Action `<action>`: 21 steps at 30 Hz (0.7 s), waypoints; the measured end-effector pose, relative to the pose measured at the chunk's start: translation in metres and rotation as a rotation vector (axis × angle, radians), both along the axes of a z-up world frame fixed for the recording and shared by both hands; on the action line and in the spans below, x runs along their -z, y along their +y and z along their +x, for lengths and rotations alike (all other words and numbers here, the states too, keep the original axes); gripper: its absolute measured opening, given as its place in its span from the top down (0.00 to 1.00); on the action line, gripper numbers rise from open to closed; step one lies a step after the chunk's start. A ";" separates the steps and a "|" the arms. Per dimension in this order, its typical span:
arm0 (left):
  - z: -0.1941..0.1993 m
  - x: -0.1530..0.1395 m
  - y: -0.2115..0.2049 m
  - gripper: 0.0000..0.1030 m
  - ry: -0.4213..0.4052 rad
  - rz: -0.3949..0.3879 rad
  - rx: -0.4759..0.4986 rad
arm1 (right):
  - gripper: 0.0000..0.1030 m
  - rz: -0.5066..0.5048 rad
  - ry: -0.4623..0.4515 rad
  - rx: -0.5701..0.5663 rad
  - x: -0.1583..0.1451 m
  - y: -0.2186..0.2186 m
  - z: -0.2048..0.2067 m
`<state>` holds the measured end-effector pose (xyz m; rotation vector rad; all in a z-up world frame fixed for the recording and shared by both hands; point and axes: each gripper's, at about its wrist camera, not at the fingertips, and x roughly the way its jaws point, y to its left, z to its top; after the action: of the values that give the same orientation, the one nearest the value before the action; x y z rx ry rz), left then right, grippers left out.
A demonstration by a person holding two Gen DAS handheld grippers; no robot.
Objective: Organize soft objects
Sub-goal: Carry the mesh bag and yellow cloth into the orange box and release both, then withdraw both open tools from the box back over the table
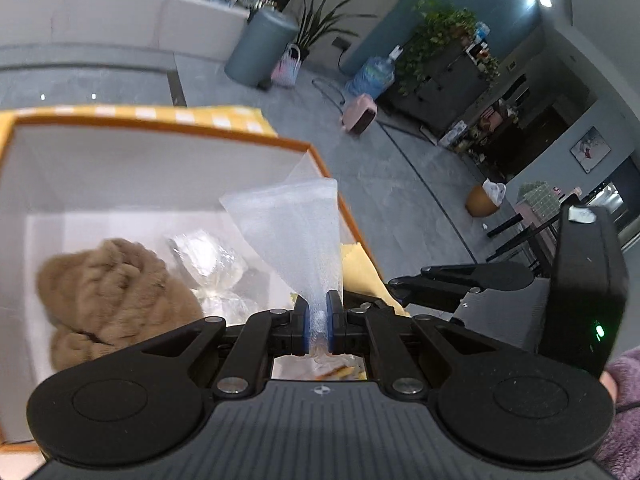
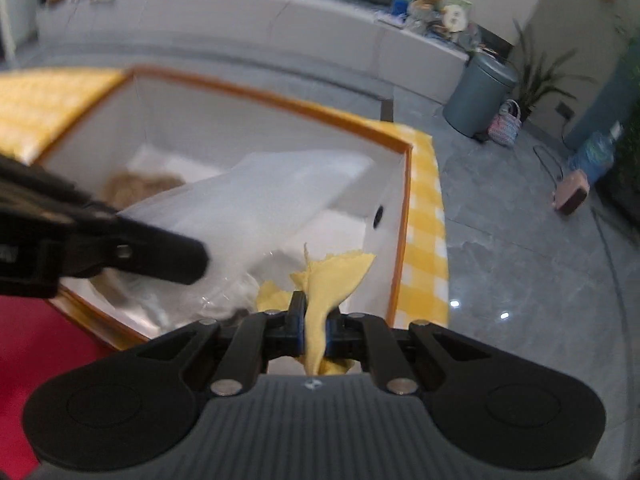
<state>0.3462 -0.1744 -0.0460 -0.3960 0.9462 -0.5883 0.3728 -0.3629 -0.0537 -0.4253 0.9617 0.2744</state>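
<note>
— Hard to make out anything?
— Blurred across most of the right wrist view. Half hidden there: brown plush toy [image 2: 138, 186], behind the white foam sheet [image 2: 256, 204] and the left gripper's arm. Cut off at the left edge of the left wrist view: orange-rimmed white box [image 1: 168, 128]. Unclear what sits inside the crinkled clear plastic bag [image 1: 212, 268].
— Counts?
— One box, on a yellow checked cloth [image 2: 424, 240]. One plush and one plastic bag on the box floor, side by side. One foam sheet, one yellow cloth [image 2: 332, 276]. Two grippers.
— Jaws?
— Left gripper [image 1: 319, 322] clamped on the foam sheet's lower end, sheet fanning up above the box. Right gripper [image 2: 316, 330] pinched on the yellow cloth, over the box's near corner.
</note>
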 end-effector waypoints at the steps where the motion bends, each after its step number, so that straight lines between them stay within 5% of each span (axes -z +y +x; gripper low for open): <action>1: 0.004 0.005 -0.001 0.92 0.012 -0.006 -0.001 | 0.93 -0.028 0.006 -0.026 0.003 0.001 0.003; 8: 0.013 0.023 -0.008 0.86 0.061 -0.006 -0.005 | 0.89 -0.092 0.074 -0.074 0.007 -0.002 0.014; 12: 0.009 0.018 -0.002 0.57 0.058 -0.002 -0.043 | 0.76 -0.099 0.089 -0.095 0.000 -0.001 0.013; 13: 0.007 0.016 0.001 0.49 0.053 -0.005 -0.056 | 0.66 -0.096 0.092 -0.099 -0.002 0.000 0.011; 15: 0.005 0.010 0.007 0.48 0.044 -0.005 -0.078 | 0.58 -0.098 0.089 -0.103 -0.008 0.002 0.009; 21: -0.013 -0.010 0.018 0.48 -0.007 0.017 -0.079 | 0.58 -0.145 0.042 -0.091 -0.020 0.011 0.001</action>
<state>0.3336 -0.1566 -0.0364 -0.4144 0.9242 -0.5087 0.3736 -0.3521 -0.0337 -0.5989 1.0084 0.2980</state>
